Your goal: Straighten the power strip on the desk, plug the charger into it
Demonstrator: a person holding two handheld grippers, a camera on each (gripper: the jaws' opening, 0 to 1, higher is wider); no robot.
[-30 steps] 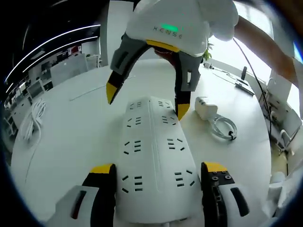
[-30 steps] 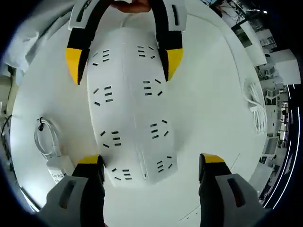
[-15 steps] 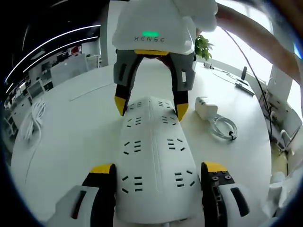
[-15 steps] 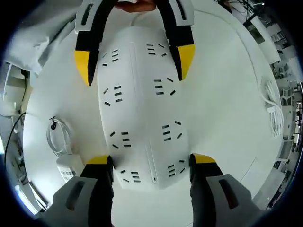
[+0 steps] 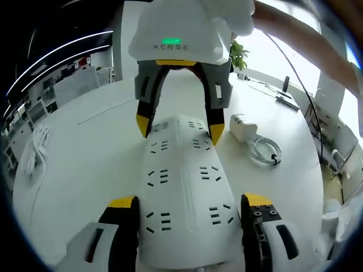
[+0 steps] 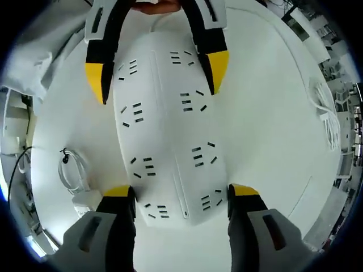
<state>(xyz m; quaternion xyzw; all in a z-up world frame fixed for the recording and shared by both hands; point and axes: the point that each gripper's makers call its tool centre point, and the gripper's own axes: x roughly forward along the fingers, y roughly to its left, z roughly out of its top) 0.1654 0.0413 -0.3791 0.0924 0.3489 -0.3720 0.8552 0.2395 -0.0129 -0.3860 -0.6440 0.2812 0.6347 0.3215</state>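
Observation:
A wide white power strip (image 5: pixel 184 175) with several sockets lies flat on the white desk (image 5: pixel 91 153). My left gripper (image 5: pixel 190 202) straddles its near end, and both jaws press against its sides. My right gripper (image 5: pixel 178 127) faces it from the far end, its yellow tips clamped on the strip's edges. In the right gripper view the strip (image 6: pixel 167 130) runs from my right gripper (image 6: pixel 181 192) up to my left gripper (image 6: pixel 157 73). The white charger (image 5: pixel 243 127) lies on the desk beside the strip with its coiled cable (image 5: pixel 265 152). The charger (image 6: pixel 85 201) also sits at the lower left of the right gripper view.
A second coiled white cable (image 5: pixel 34 150) lies at the desk's left side, and the same cable (image 6: pixel 329 122) shows in the right gripper view. A plant (image 5: pixel 238 54) and small items (image 5: pixel 286 93) stand at the far edge. A person's sleeve (image 6: pixel 34 62) is nearby.
My right gripper's jaws, wide apart a second ago, have closed onto the strip's end. My left gripper and the strip have stayed put.

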